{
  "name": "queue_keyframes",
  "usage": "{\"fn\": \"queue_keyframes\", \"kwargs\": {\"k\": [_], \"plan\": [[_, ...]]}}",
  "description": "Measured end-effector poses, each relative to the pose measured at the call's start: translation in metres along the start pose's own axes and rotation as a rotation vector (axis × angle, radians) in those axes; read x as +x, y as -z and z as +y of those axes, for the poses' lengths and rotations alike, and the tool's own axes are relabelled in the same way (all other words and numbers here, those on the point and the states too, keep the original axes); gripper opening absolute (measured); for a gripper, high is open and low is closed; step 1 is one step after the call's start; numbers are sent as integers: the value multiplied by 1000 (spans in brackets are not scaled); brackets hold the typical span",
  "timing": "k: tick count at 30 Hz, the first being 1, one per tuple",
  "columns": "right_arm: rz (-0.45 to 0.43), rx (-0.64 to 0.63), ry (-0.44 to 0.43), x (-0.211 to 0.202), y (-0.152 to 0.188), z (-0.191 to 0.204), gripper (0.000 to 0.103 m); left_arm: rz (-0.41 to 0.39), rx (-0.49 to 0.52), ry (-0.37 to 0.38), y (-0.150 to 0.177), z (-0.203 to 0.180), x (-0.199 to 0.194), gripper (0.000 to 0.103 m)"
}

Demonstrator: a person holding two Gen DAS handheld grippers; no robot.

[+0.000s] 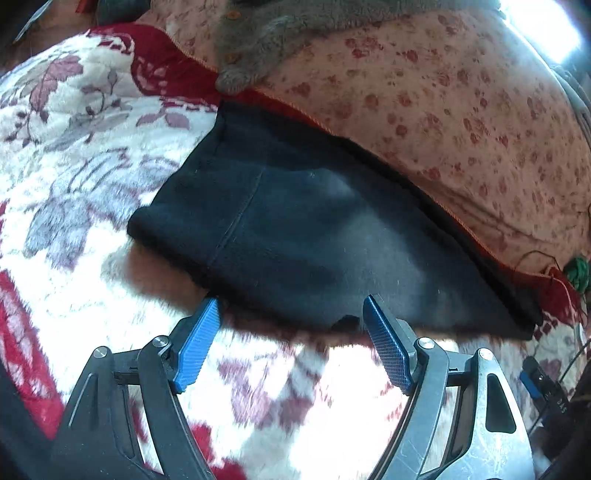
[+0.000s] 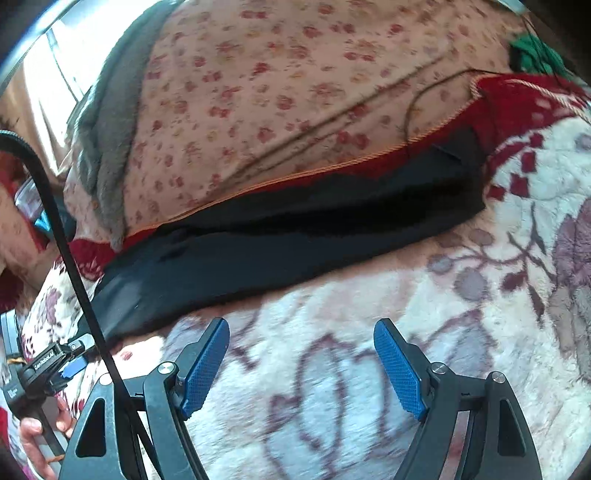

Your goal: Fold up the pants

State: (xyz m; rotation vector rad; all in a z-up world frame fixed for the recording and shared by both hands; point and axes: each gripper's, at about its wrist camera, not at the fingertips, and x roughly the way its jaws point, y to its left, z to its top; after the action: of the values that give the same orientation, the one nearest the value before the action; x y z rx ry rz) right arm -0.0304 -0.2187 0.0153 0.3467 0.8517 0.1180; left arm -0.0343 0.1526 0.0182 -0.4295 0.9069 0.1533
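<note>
**A bedroom at home, seen across a made bed**

A plush blanket (image 1: 74,155) with red and mauve flowers covers the bed. Along its far edge lie a pink flowered quilt (image 1: 443,110) and a grey fleece garment (image 1: 266,48). Daylight enters from a window (image 2: 48,66).

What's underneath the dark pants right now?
The dark pants lie on the fluffy floral blanket, their far edge along its red border by the pink flowered quilt. Anything beneath the fabric is hidden.

floral fleece blanket (image 1: 92,155), pink quilt (image 1: 443,110), bright window (image 1: 546,26)
</note>
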Motion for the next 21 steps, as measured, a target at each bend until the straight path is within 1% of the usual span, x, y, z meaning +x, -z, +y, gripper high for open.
{"fn": "queue_keyframes", "kwargs": {"k": [4, 6, 7, 9, 10, 12, 14, 15, 17, 18, 19, 20, 21], "plan": [[-9, 37, -16, 6, -10, -15, 80, -17, 4, -37, -9, -12, 13, 80], [-10, 65, -26, 13, -15, -24, 79, -19, -10, -45, -13, -16, 17, 86], [-7, 84, -27, 18, -18, -30, 79, -18, -19, -42, -16, -16, 20, 87], [-17, 112, -51, 21, -23, -39, 79, -12, -37, -37, -23, -18, 23, 87], [-25, 126, -55, 21, -26, -44, 79, -5, -47, -18, -27, -18, 25, 87], [-31, 148, -39, 20, -36, -53, 79, 20, -74, 12, -35, -17, 30, 87], [-33, 178, -24, 20, -45, -66, 79, 27, -94, 30, -40, -15, 34, 87], [-28, 193, -28, 22, -49, -71, 76, 27, -95, 31, -43, -15, 35, 86], [-32, 230, -40, 24, -58, -83, 76, 27, -83, 28, -45, -16, 38, 82], [-32, 238, -38, 26, -63, -87, 74, 26, -79, 28, -45, -17, 38, 81], [-29, 241, -33, 28, -66, -90, 66, 23, -74, 25, -46, -17, 39, 76], [-25, 240, -20, 31, -70, -92, 62, 22, -68, 17, -46, -17, 39, 68], [-19, 240, 1, 35, -73, -95, 55, 18, -55, 9, -46, -17, 40, 63]]}}
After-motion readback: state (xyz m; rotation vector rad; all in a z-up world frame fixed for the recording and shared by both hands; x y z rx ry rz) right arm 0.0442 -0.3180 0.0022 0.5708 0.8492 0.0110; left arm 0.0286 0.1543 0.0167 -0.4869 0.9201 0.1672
